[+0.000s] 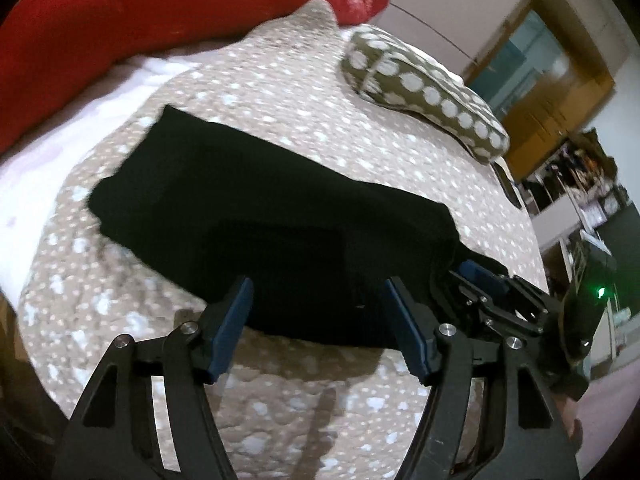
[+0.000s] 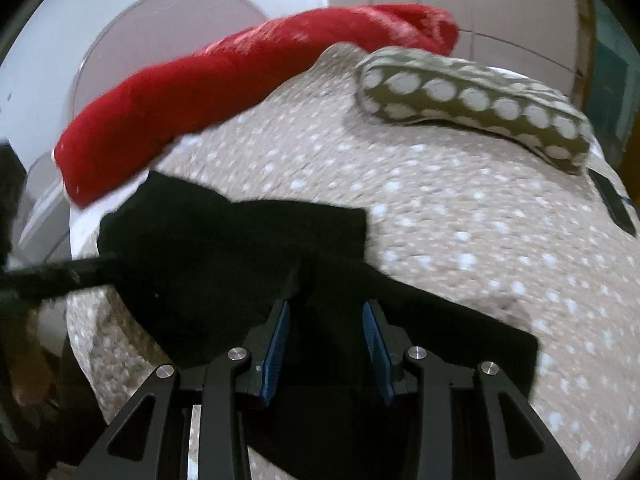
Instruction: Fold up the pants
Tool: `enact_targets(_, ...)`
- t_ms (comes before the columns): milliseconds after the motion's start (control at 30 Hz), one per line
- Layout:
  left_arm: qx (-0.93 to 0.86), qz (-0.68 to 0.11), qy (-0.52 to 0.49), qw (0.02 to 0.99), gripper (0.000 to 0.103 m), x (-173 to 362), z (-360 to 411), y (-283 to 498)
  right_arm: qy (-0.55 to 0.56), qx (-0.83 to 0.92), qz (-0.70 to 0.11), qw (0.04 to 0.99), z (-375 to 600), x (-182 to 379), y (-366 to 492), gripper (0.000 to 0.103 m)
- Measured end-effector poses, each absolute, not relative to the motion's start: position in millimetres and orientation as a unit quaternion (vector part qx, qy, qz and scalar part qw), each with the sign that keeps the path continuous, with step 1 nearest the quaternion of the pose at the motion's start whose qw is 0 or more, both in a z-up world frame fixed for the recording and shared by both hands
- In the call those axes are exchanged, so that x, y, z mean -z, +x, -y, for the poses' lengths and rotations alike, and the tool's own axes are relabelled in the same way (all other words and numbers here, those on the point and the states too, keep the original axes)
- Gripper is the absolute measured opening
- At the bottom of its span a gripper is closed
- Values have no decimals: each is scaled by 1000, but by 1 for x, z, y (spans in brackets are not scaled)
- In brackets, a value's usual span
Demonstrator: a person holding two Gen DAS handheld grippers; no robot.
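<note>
The black pants (image 1: pixel 256 208) lie in a folded band across the middle of the dotted bedspread (image 1: pixel 280 92), their long run reaching toward the edge where the red pillow (image 1: pixel 140 12) rests; spread flat like that, they offer a clean near edge to grab for another fold. The spotted cushion (image 1: pixel 424 92) sits off at the far corner, well apart from the cloth and out of the way.

The left gripper (image 1: pixel 316 312) hangs over the near edge of the pants with its jaws standing wide and nothing pressed between the blue pads (image 1: pixel 236 320); they straddle the fabric's edge, probably so they can close on it or because they have let it lie. The right gripper (image 2: pixel 326 344) sits over the other end of the near edge with its jaws about half apart. Black cloth fills the gap between its pads (image 2: pixel 278 344), but against so dark a fabric I cannot tell whether they pinch it or merely hover above it.
</note>
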State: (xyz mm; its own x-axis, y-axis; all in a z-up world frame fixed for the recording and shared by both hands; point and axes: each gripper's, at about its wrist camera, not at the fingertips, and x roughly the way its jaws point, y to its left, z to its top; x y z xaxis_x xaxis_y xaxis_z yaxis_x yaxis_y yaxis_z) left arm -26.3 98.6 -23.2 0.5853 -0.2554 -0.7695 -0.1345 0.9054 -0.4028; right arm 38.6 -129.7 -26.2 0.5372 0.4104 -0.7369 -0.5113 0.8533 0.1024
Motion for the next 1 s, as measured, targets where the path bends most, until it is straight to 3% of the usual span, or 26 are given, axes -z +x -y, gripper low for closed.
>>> enact_targets(300, -25, -445, -272, 853, 68, 35, -148, -43, -72, -310, -374, 871, 101, 6, 53, 37)
enact_targets(400, -47, -439, -303, 844, 75, 41, -164, -46, -74, -342, -369, 861, 80, 0, 67, 40)
enact_targets(467, -59, -434, -317, 841, 75, 44, -171, -47, -64, -369, -372, 849, 65, -1, 77, 47)
enact_targets(1000, -67, -426, -306, 849, 78, 59, -180, -17, -104, -484, -438, 750, -85, 24, 152, 48)
